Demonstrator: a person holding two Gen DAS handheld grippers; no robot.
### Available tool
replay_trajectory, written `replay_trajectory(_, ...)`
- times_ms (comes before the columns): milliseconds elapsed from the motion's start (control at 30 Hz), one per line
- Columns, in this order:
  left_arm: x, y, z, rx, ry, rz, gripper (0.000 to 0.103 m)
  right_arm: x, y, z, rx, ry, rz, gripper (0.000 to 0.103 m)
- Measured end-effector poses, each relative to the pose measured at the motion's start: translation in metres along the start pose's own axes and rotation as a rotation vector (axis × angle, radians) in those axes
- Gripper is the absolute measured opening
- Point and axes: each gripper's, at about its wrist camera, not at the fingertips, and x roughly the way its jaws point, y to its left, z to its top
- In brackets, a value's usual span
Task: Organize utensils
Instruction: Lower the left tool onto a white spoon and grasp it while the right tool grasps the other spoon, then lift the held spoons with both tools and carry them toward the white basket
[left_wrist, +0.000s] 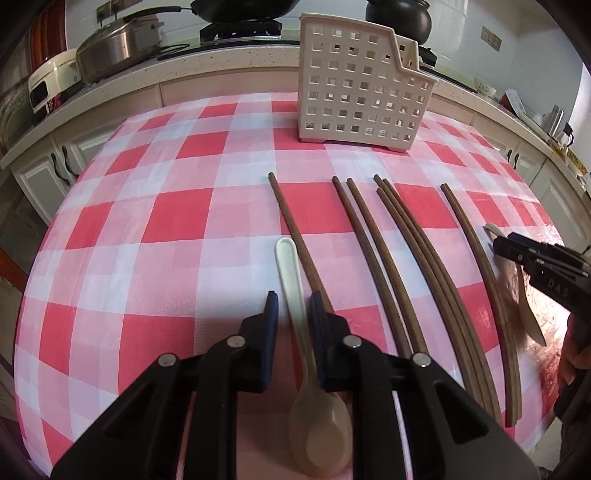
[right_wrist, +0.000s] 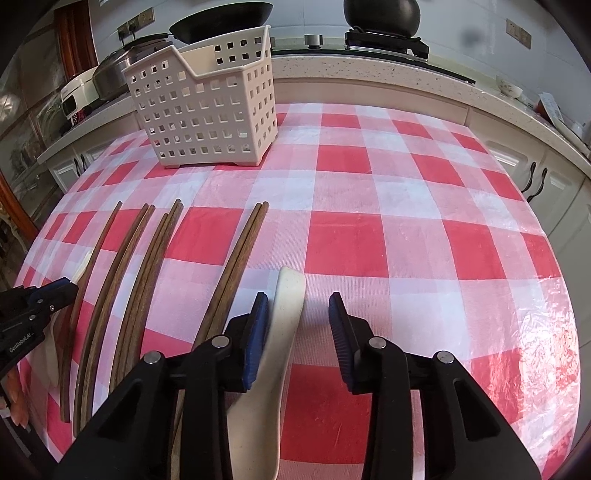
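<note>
A white perforated utensil holder (left_wrist: 364, 83) stands at the far side of the checked table; it also shows in the right wrist view (right_wrist: 207, 110). Several brown chopsticks (left_wrist: 406, 258) lie in a row on the cloth, also in the right wrist view (right_wrist: 144, 273). My left gripper (left_wrist: 291, 314) is open, its jaws on either side of a cream spoon's handle (left_wrist: 291, 280). My right gripper (right_wrist: 299, 321) is open around a second cream spoon (right_wrist: 284, 314), whose handle touches the left pad. The right gripper also appears in the left wrist view (left_wrist: 517, 254).
The red and white checked tablecloth (right_wrist: 406, 229) covers the table. Behind it runs a kitchen counter (right_wrist: 369, 62) with a wok, a black pot, a steel pot and appliances. Cabinet doors with dark handles (right_wrist: 535, 181) stand beyond the table's edge.
</note>
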Motion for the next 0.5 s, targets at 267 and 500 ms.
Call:
replay_trajectory(267, 0.0001, 0.0049, 0.0004, -0.013, 0.005, -0.037, 0.01, -0.0011, 0.0059, -0.0024, -0.031, 0.002, -0.003, 0.017)
replay_trajectory(500, -0.0008, 0.0057, -0.0009, -0.02, 0.003, -0.039, 0.01, -0.0077, 0.0054, -0.0022, -0.035, -0.028, 0.004, 0.011)
